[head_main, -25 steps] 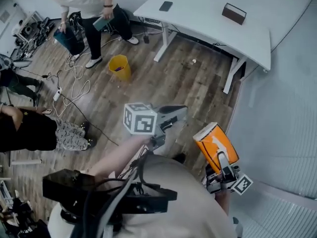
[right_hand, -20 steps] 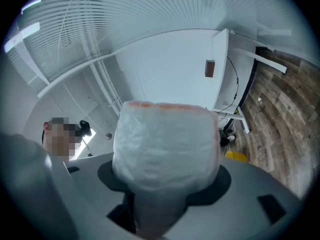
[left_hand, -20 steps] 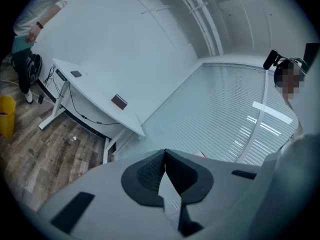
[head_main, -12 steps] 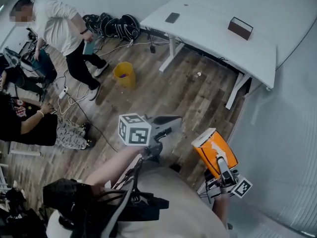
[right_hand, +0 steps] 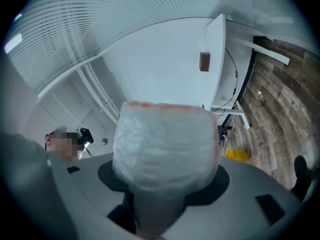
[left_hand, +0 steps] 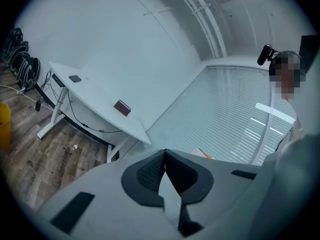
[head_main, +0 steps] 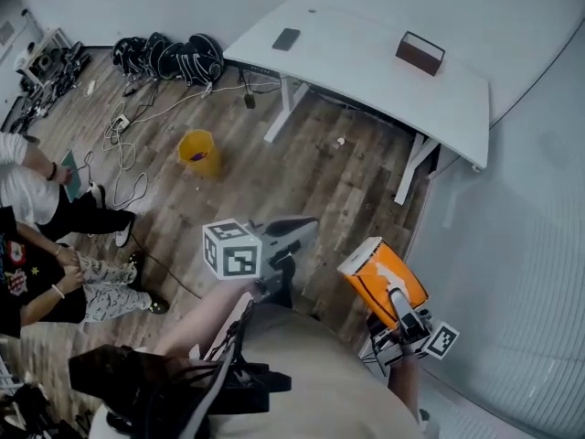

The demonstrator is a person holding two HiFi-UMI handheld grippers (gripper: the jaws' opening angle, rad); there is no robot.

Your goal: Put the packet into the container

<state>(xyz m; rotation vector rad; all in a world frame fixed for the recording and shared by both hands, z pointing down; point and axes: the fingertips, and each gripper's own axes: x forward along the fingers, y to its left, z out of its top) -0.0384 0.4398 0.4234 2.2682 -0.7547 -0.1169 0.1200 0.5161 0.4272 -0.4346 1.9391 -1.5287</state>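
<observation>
Pickup done: your right hand-held gripper [head_main: 396,296] grasps the packet [head_main: 379,275], in air, well apart from the worktop [head_main: 366,67]; left hand-held gripper [head_main: 294,233] clenched, empty; carry & drop-in not yet done.

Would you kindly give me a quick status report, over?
Left gripper shut, empty. Right gripper shut on orange packet, held upright. White table ahead; path looks open.
</observation>
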